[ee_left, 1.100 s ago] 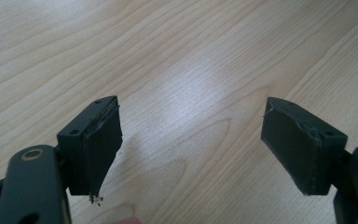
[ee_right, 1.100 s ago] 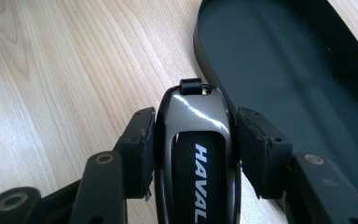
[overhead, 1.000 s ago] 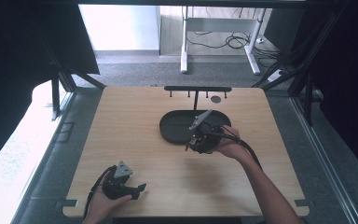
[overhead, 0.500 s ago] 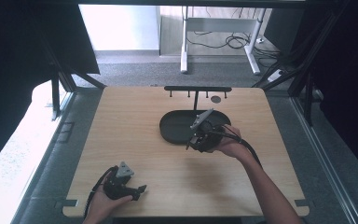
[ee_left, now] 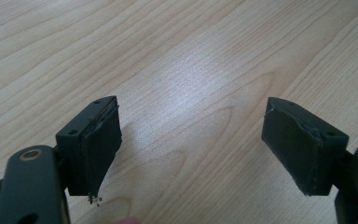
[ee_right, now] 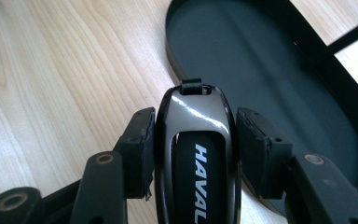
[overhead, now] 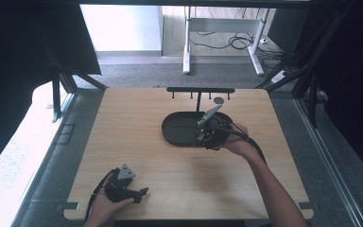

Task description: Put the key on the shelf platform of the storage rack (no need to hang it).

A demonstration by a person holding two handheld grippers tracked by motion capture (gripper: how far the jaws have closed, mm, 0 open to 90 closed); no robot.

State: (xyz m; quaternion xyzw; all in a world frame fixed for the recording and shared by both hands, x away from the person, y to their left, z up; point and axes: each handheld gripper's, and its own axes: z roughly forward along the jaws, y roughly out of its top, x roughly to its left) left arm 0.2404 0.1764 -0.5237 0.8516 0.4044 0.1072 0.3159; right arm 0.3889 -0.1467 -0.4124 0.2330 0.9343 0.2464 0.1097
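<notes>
Right gripper [ee_right: 193,154]: jaws clamped on a glossy black car key [ee_right: 196,154], one pad pressed to each long side. In the high view this gripper [overhead: 211,134] sits at the near right rim of the tray, in the person's right hand [overhead: 238,144].
Key: held lengthwise between the pads, its small loop end pointing away from the hand and toward the tray. White letters "HAVAL" run along its middle. It hangs over the table just at the tray's near edge; whether it touches the wood cannot be told.
Tray [ee_right: 279,79]: a shallow black oval dish lying flat on the table, just beyond the key's tip. In the high view the tray [overhead: 182,127] lies a little right of the table's centre.
Stand [overhead: 200,90]: a black bar with small hooks, upright on a thin post behind the tray, near the far edge.
Left gripper [ee_left: 191,149]: jaws spread wide with only bare wood between the pads. In the high view it [overhead: 125,187] rests near the front left corner, well apart from the tray, in the left hand [overhead: 105,204].
Table [overhead: 137,118]: light wood grain.
</notes>
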